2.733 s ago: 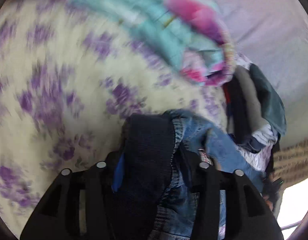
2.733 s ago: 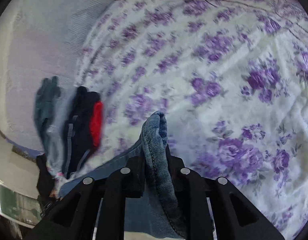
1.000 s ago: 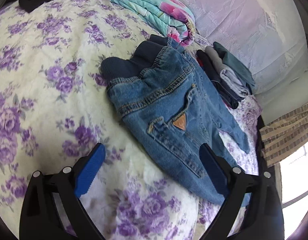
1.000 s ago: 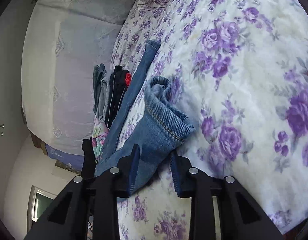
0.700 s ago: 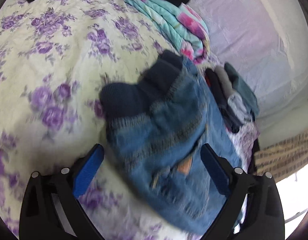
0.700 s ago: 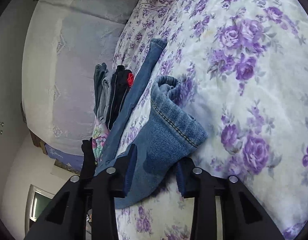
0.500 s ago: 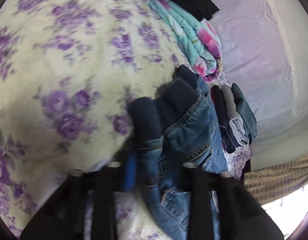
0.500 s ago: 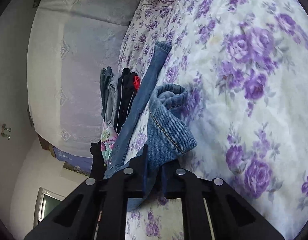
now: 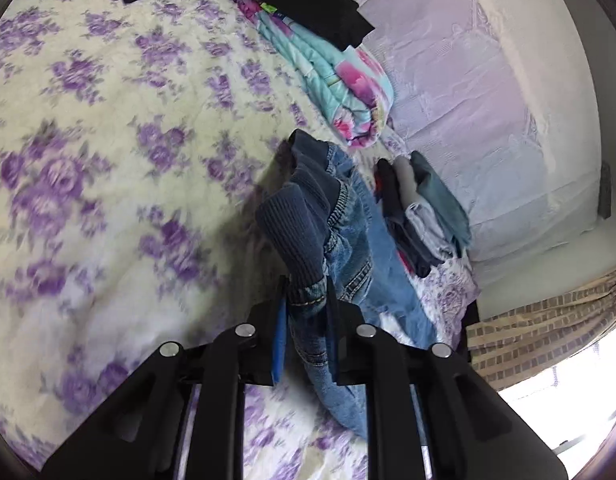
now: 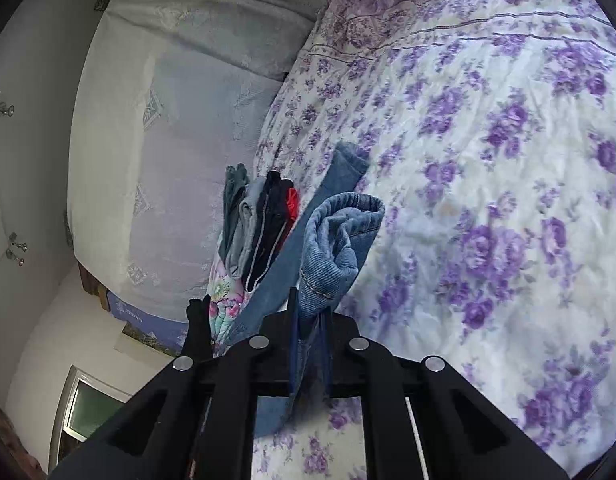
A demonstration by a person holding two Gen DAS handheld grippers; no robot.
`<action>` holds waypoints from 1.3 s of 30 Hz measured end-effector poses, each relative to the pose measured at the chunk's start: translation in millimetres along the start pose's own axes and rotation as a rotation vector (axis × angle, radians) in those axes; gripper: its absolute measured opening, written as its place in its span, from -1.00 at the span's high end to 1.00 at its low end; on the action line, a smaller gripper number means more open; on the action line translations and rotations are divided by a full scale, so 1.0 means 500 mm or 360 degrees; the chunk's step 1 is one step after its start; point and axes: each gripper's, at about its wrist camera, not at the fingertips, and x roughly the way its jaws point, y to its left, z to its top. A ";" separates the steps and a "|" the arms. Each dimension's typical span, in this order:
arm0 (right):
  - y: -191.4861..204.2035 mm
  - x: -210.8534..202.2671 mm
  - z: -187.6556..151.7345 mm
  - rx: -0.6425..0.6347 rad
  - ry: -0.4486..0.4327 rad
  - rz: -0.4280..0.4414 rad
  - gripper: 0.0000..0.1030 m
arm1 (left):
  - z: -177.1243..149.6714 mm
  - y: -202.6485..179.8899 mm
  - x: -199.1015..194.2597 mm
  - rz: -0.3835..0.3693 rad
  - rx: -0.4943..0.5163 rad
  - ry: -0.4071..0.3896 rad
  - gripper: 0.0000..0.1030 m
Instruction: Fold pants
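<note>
Small blue denim pants (image 9: 347,236) with a dark ribbed waistband lie on a bed with a purple-flowered cover (image 9: 88,128). My left gripper (image 9: 306,320) is shut on the waistband end and holds it bunched up. My right gripper (image 10: 309,320) is shut on one trouser leg near its hem, which curls open above the fingers (image 10: 339,236). The other leg (image 10: 343,168) lies stretched flat on the cover.
A stack of folded clothes (image 9: 419,208) sits right beside the pants, also in the right wrist view (image 10: 260,220). A rolled turquoise and pink blanket (image 9: 339,80) and black garments (image 9: 300,0) lie further up. A white-covered surface (image 10: 168,140) borders the bed.
Both grippers were open around the pants lying flat. They have closed on the fabric, the left on the waistband, the right on the leg hem, and the cloth is now bunched and raised.
</note>
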 end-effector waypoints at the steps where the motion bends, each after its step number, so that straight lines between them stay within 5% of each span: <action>1: -0.023 -0.002 -0.003 0.0036 0.0011 -0.0025 0.83 | -0.009 0.014 0.004 0.0013 -0.0016 0.0021 0.71; 6: -0.153 0.019 -0.026 0.0303 0.0061 -0.0072 0.88 | -0.015 0.121 0.049 -0.0059 -0.0263 0.0137 0.71; 11: -0.119 0.017 -0.021 0.0128 0.0138 -0.0201 0.84 | -0.018 0.065 0.011 0.0081 0.0018 0.0073 0.66; 15: -0.123 -0.004 -0.022 0.0119 0.0140 -0.0230 0.71 | -0.019 0.052 -0.064 0.0400 0.0163 -0.0128 -0.09; 19: -0.106 -0.052 -0.002 0.0089 -0.0026 -0.0349 0.21 | -0.020 0.045 -0.117 0.0505 0.0271 -0.0214 -0.17; 20: -0.102 -0.077 0.010 0.0093 -0.0124 -0.0378 0.02 | -0.021 0.036 -0.115 0.0490 0.0299 -0.0196 -0.17; 24: -0.046 -0.094 0.028 -0.0006 -0.0208 -0.0273 -0.02 | -0.043 -0.059 -0.051 0.0347 0.0515 -0.0029 -0.19; 27: 0.032 -0.041 0.015 -0.0167 -0.0093 -0.0170 -0.25 | -0.091 -0.173 0.041 0.0142 0.0770 0.0182 -0.32; 31: 0.092 0.060 -0.002 -0.0302 0.0085 -0.0125 -0.35 | -0.146 -0.268 0.162 0.0055 0.0993 0.0379 -0.37; 34: 0.068 0.109 0.003 -0.0218 0.0157 -0.0154 -0.37 | -0.159 -0.296 0.274 0.0071 0.1038 0.0512 -0.37; 37: 0.004 0.130 0.016 -0.0121 0.0188 -0.0299 -0.37 | -0.140 -0.285 0.369 0.0212 0.1022 0.0553 -0.37; 39: -0.035 0.120 0.025 -0.0067 0.0179 -0.0301 -0.19 | -0.131 -0.257 0.413 0.0257 0.0913 0.0650 -0.37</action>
